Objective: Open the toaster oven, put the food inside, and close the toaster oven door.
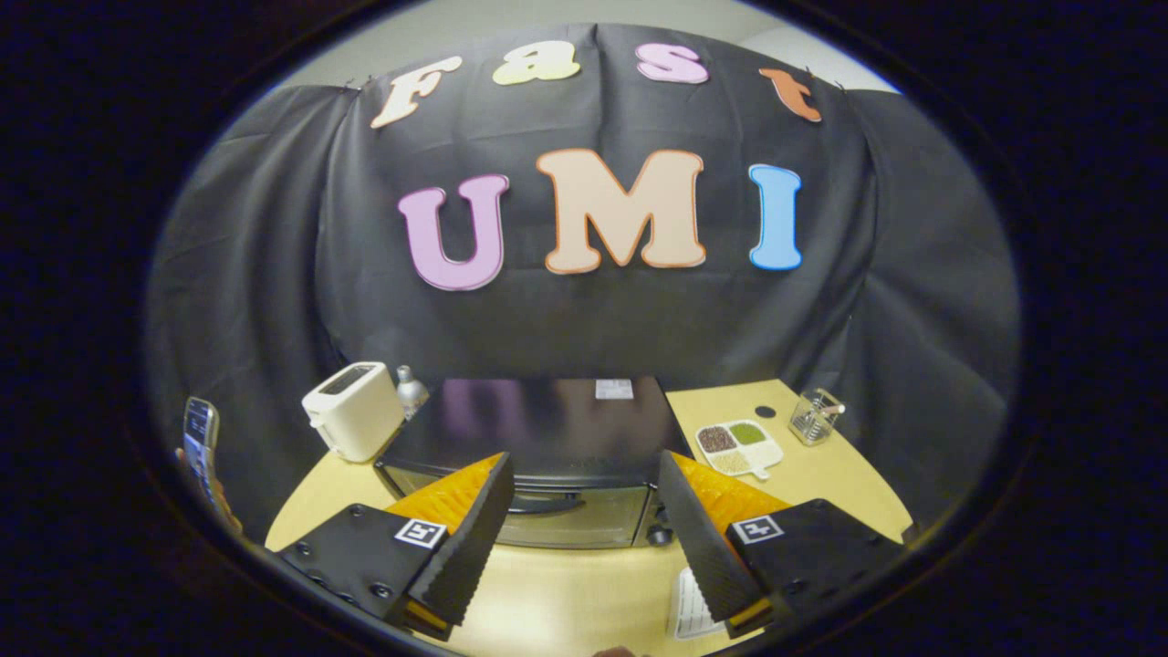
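A black toaster oven (547,429) stands on the light wooden table (566,584), seen from above and in front. Its glass door (575,520) is shut, with the dark handle (546,504) across its top edge. My gripper (584,493) hovers over the table in front of the oven, open, with nothing between its fingers (474,529). The door and handle show in the gap between the fingers. A white object (691,607), partly hidden, lies on the table beside the right finger; I cannot tell what it is.
A white pop-up toaster (351,409) and a small silver bottle (410,388) stand left of the oven. To its right lie a white divided dish (739,445) of grains and a clear glass container (815,415). A hand holds a phone (200,443) at far left.
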Tool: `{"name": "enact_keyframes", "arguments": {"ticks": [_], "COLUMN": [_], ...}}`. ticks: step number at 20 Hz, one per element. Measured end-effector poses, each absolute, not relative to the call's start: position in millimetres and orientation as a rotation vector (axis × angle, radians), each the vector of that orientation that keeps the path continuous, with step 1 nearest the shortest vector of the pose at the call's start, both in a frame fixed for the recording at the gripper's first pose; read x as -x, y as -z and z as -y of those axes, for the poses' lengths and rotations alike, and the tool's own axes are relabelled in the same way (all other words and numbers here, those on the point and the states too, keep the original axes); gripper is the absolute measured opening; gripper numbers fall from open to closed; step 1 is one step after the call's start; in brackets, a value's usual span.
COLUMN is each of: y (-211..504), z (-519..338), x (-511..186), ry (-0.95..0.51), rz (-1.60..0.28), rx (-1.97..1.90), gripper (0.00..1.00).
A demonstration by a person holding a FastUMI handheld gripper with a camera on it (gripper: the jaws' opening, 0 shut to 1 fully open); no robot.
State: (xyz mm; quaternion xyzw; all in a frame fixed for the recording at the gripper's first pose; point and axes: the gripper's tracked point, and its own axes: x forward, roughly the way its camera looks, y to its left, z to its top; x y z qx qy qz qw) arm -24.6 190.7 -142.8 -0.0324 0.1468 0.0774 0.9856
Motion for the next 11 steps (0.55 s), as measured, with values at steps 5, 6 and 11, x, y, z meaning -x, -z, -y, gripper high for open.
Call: {"name": "enact_keyframes", "arguments": {"ticks": [5,6,11], "y": [97.5,94.0,91.5], "z": [-194.9,-194.8,-191.7], "x": [33.1,34.8,42.8], "ry": [-0.154,-0.154,-0.157], "rz": [-0.191,-0.184,-0.185], "rx": [0.066,0.064,0.039], "gripper": [0.97,0.97,0.97]}}
